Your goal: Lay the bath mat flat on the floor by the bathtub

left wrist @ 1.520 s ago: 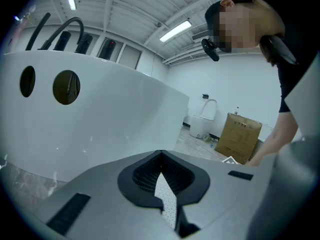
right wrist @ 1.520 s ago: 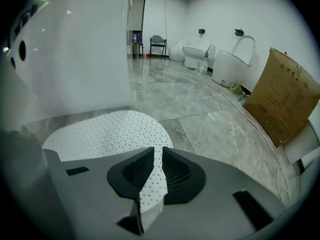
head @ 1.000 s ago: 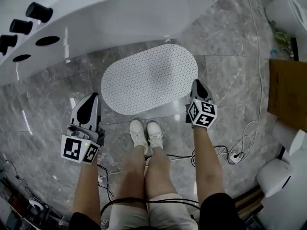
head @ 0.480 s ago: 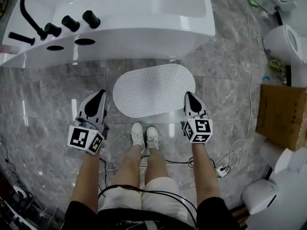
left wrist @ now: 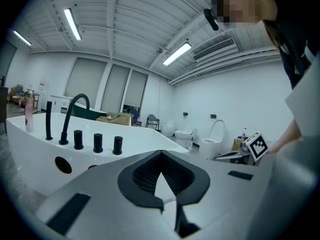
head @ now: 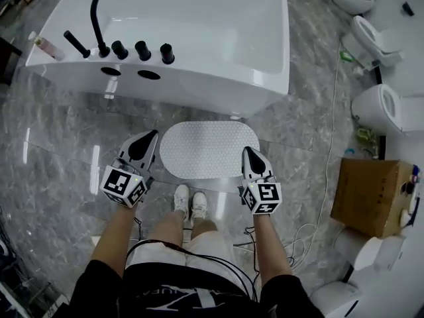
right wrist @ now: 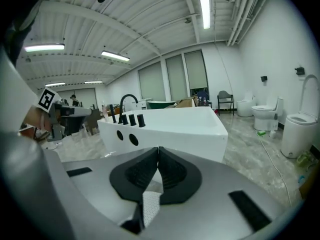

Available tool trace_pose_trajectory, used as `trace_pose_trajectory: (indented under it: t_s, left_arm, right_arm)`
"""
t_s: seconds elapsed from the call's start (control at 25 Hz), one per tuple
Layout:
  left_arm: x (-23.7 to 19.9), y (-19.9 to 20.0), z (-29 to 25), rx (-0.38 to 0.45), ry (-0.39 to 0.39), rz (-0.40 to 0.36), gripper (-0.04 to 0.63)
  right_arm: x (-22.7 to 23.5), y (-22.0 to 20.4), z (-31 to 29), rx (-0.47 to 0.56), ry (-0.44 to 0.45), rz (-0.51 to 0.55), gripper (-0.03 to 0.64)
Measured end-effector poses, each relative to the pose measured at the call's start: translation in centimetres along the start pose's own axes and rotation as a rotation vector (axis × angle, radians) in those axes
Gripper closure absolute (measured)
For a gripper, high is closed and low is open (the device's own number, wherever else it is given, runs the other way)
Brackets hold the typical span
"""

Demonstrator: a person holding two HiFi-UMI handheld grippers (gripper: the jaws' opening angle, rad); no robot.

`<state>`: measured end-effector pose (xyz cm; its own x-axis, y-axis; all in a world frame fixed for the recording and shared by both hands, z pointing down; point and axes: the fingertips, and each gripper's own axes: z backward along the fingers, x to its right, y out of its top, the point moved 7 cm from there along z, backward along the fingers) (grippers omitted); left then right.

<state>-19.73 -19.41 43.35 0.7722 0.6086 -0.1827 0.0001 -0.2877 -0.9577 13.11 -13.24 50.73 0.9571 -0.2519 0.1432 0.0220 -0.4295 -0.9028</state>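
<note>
I hold both grippers up off the floor, one on either side of the bath mat. My left gripper has its jaws pressed together at the tips with nothing between them, and my right gripper is closed the same way and also empty. Through the small gap behind each pair of pads I see only the dotted mat far below. The mat lies flat on the grey marble floor, its long side running along the bathtub. Its far edge sits just beside the tub's outer wall, with a thin strip of floor between them. Its near edge lies close in front of my shoes without touching them. To the left of the mat the floor is open. To the right there is a stretch of bare floor, then a white cable looped on the tiles near my right leg. Farther right stand a cardboard box and a row of toilets, all well apart from the mat. A black faucet and knobs stand on the tub's far-left deck.
</note>
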Motion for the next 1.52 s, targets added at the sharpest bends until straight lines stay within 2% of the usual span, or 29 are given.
trace_pose_trajectory:
  t_s: [0.2,0.6,0.92,1.52]
  left_arm:
    - [1.1,3.7,2.4,0.034,0.003,0.020,0.581]
    - [5.3,11.0,6.3,0.103,-0.058,-0.036,0.581]
    - [6.7,15.7,9.5,0.147,-0.050,-0.073,0.581]
    - [8.5,19.9,11.2,0.193,-0.011,-0.097,0.581]
  right_arm:
    - [-2.4,4.0,2.5,0.022,0.023,-0.007,0.591]
    - [-6.2,12.1,8.0,0.063,0.125,0.040,0.591]
    - [-8.5,17.9,12.1,0.136,0.162,0.066,0.591]
    - [-10.1,21.2,14.8,0.191,0.203,0.039,0.591]
